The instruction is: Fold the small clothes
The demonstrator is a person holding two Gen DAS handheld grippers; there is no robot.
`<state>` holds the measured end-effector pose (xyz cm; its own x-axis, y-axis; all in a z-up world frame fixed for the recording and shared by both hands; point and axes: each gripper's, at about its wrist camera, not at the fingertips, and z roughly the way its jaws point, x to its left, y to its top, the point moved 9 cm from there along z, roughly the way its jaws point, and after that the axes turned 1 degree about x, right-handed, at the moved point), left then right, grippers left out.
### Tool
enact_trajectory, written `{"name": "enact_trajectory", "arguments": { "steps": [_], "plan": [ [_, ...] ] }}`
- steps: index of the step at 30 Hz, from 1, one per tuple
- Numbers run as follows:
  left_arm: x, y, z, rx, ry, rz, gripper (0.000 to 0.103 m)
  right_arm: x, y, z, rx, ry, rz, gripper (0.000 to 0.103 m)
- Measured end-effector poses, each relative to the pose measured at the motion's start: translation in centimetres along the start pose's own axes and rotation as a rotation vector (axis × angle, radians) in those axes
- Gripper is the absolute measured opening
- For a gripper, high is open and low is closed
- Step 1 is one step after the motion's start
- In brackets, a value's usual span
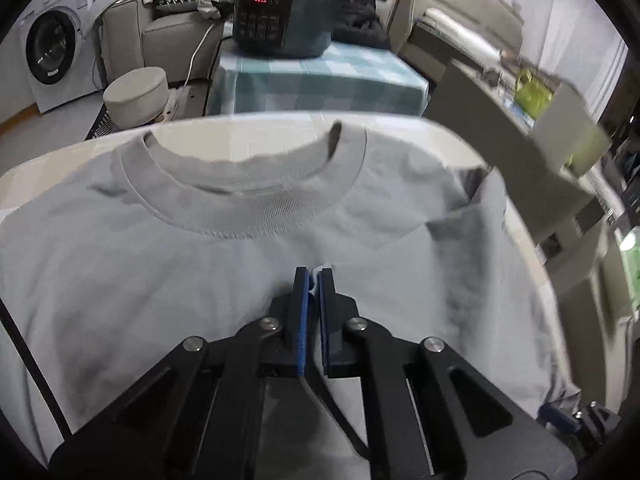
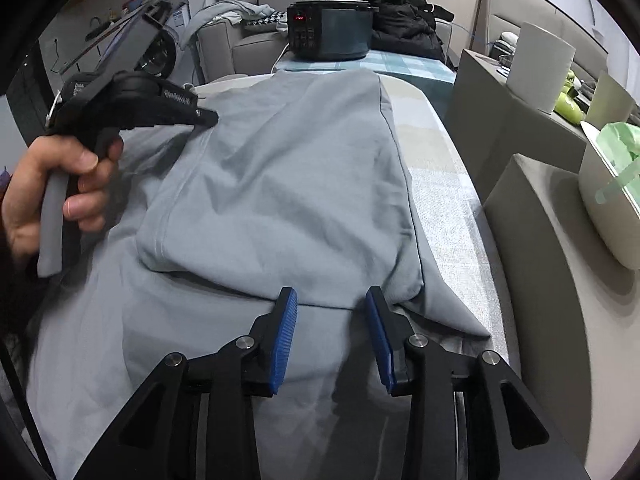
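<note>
Left wrist view: the left gripper (image 1: 314, 276), jaws pressed together, pinches a small ridge of the grey sweatshirt (image 1: 224, 256) just below its collar (image 1: 244, 196), near the table's (image 1: 256, 132) far edge.

Right wrist view: the right gripper (image 2: 331, 308) stands spread, astride a folded-over edge near the table's right side. The cloth looks soft, light and limp; hems and seams seem the surest holds.

A dark cooker (image 1: 282, 20) with red lit digits stood on a checked blue cloth (image 1: 316, 80), with a black coat (image 2: 404, 20) heaped behind it. To the left were a washing machine (image 1: 52, 48), a grey armchair (image 1: 160, 28) draped with clothes, and a round pale stool (image 1: 136, 94). On the right, a grey counter (image 2: 532, 208) held a paper roll (image 2: 540, 66) and a pale bowl (image 2: 604, 204) with something green in it.
</note>
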<state>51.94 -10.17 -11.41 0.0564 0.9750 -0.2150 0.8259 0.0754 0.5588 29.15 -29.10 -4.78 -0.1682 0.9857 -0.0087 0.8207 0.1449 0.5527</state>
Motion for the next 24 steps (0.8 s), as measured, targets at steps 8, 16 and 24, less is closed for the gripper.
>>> {"name": "enact_trajectory", "arguments": {
  "steps": [8, 16, 24],
  "plan": [
    [4.9, 1.0, 0.4, 0.046, 0.101, -0.076, 0.001, -0.3, -0.2, 0.0, 0.009, 0.001, 0.013, 0.036],
    [11.5, -6.0, -11.0, -0.014, 0.052, -0.151, 0.038, 1.0, 0.8, -3.0, -0.076, 0.061, 0.089, 0.043],
    [26.1, -16.1, -24.2, -0.146, 0.124, -0.472, 0.084, 6.4, 2.8, -8.3, -0.213, 0.171, 0.104, 0.075]
  ]
}}
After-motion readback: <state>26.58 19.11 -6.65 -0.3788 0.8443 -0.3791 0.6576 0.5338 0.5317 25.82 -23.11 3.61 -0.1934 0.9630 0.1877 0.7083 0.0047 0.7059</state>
